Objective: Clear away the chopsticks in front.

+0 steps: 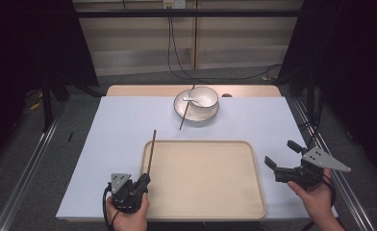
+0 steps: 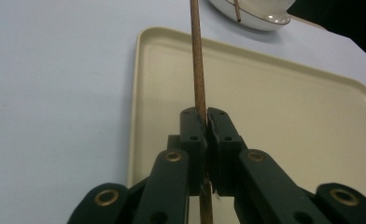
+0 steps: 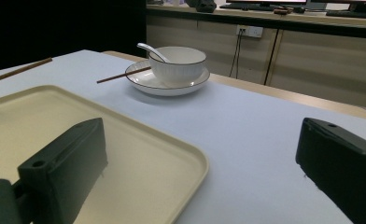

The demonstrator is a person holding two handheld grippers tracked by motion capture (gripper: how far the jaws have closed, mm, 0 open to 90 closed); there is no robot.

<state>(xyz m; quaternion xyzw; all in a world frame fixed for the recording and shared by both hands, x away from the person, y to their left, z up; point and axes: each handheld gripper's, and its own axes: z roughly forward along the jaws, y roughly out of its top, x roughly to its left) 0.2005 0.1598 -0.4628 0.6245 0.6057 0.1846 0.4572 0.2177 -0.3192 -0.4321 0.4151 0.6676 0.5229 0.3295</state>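
Left jaws clamped on a chopstick at the tray's near-left corner; right jaws wide apart, nothing between them.

Left gripper (image 1: 141,183) sits low in the hand, chopstick (image 1: 151,151) pinched near its end and running far along the tray (image 1: 203,204) left rim. The left gripper view shows the pads meeting on the stick. Right gripper (image 1: 283,156) hovers off the tray's right edge over bare worktop (image 1: 109,144). A second chopstick (image 1: 183,115) leans on the saucer (image 1: 179,108) under the bowl (image 1: 204,98), far centre.
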